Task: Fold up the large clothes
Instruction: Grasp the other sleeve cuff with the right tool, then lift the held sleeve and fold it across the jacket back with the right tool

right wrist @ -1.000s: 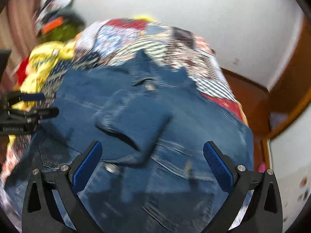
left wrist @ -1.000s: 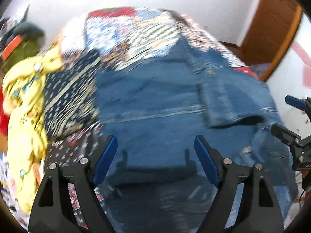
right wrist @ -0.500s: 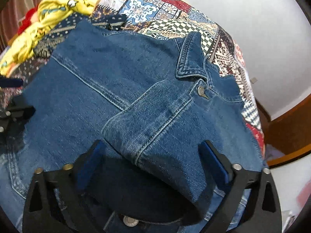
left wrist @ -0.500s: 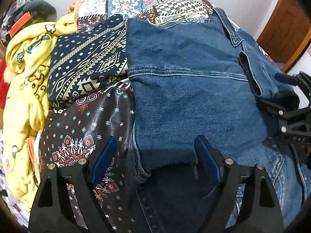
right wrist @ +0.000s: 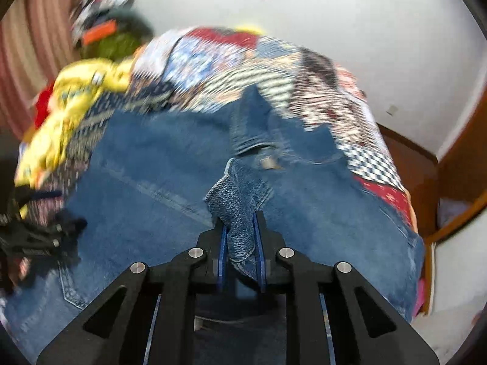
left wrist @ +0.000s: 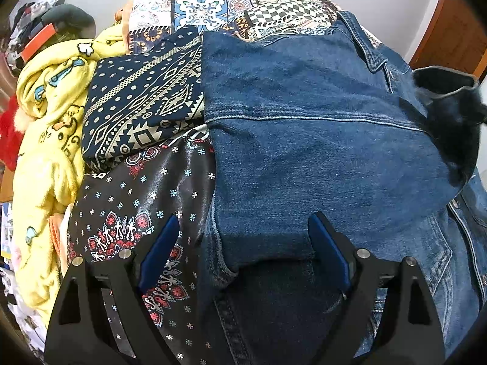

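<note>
Denim jacket [right wrist: 304,213], rumpled cuff in right gripper [right wrist: 240,237]

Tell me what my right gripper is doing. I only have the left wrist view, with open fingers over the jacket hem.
Observer: The right gripper is shut on a bunched fold of the denim jacket, pinched between its blue pads.
Operator: Which part of the jacket is that fold near?
Observer: It rises just below the collar, close to a metal button. The view is motion-blurred, so I can't name the exact panel.
Operator: Can you see my left gripper from there?
Observer: Yes, the left gripper shows at the far left edge of the right wrist view, over the jacket's side, too blurred to read its jaws there.
</note>
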